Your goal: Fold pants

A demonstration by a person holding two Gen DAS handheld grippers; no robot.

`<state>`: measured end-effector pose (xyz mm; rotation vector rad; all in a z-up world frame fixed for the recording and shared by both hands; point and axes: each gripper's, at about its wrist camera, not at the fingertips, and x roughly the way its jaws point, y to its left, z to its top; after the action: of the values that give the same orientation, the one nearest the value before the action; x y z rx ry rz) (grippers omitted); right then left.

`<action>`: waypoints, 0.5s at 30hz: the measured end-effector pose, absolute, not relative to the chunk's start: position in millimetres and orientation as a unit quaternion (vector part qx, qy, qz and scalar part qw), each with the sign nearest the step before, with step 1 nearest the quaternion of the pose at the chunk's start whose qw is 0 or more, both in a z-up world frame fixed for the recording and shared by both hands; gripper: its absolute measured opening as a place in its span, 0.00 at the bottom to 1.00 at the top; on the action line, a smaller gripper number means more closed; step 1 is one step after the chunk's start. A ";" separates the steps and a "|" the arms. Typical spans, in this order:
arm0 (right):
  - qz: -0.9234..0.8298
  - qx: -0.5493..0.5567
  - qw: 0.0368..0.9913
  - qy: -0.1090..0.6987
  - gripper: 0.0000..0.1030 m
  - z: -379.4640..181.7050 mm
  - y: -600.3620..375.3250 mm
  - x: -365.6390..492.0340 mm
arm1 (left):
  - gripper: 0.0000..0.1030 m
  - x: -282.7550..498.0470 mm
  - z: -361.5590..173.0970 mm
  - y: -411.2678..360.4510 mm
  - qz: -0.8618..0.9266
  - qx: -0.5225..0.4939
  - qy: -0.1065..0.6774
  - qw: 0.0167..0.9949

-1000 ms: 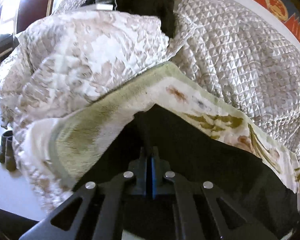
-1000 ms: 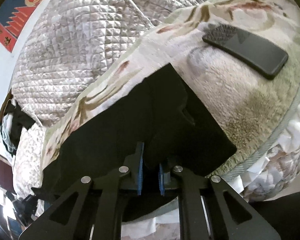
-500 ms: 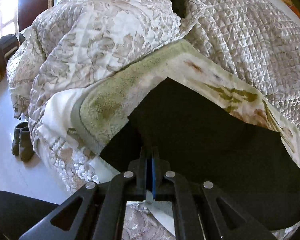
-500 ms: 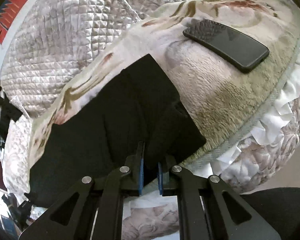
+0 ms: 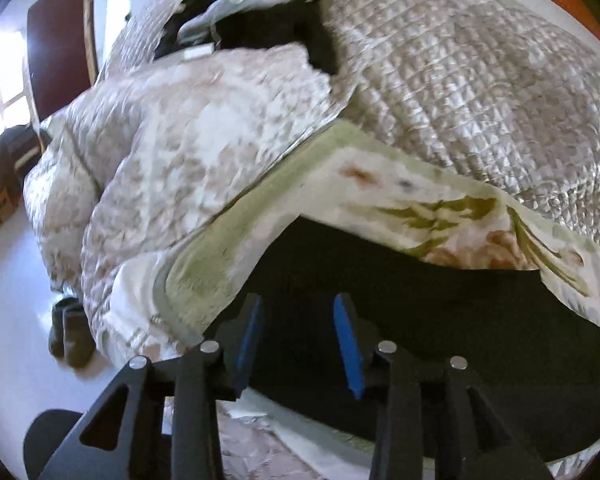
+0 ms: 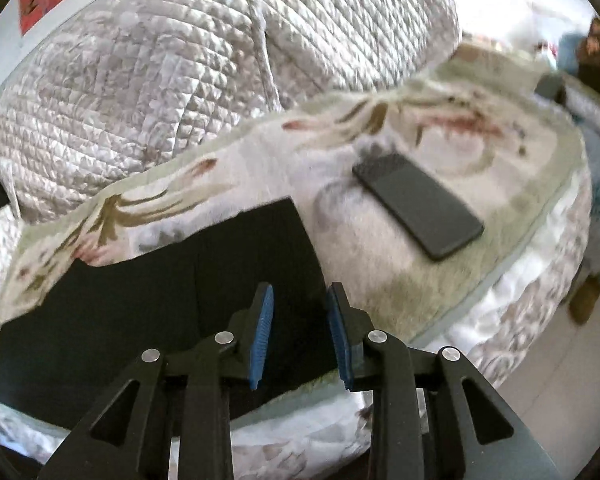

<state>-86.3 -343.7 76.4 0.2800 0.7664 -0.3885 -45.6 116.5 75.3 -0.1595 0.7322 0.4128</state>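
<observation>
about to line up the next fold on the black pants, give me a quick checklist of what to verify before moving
1. Left gripper let go: ok, fingers have just been opening, pads clear of the cloth.
2. Right gripper let go: ok, likewise just opened.
3. Black pants lying flat on the floral blanket: ok, no bunching seen.
4. Pants fully on the bed: cannot tell, near edge hidden behind the fingers.
5. Phone clear of the pants: ok, apart on the blanket.

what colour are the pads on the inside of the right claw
Blue pads, on a black frame. They show best in the right wrist view.
</observation>
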 end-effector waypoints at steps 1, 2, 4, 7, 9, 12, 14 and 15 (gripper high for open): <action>-0.198 0.126 0.901 0.364 0.28 79.2 -342.7 -85.5 | 0.40 -43.2 78.2 113.7 0.200 -0.073 0.352 0.912; -0.210 0.117 0.903 0.357 0.28 82.8 -342.9 -85.7 | 0.41 -41.5 81.0 111.2 0.200 -0.069 0.349 0.913; -0.219 0.113 0.904 0.350 0.28 85.9 -344.3 -85.7 | 0.42 -38.6 85.1 107.1 0.201 -0.063 0.345 0.915; -0.210 0.105 0.908 0.348 0.28 87.5 -340.3 -82.1 | 0.43 -34.3 88.0 100.5 0.198 -0.055 0.342 0.917; -0.188 0.100 0.912 0.350 0.28 85.9 -332.3 -76.8 | 0.43 -31.8 87.9 95.1 0.191 -0.052 0.343 0.918; -0.138 0.094 0.916 0.364 0.28 78.7 -317.1 -65.7 | 0.43 -27.3 86.2 87.0 0.182 -0.047 0.347 0.919; -0.111 0.086 0.916 0.376 0.28 72.1 -307.5 -57.4 | 0.44 -23.2 83.4 82.6 0.174 -0.045 0.351 0.919; -0.094 0.084 0.916 0.382 0.28 68.1 -302.5 -53.0 | 0.44 -20.5 81.0 80.9 0.170 -0.046 0.355 0.918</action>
<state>-53.0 -302.5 68.1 0.1728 0.7858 -0.1925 -20.5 80.9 81.0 -0.0947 0.7294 0.3491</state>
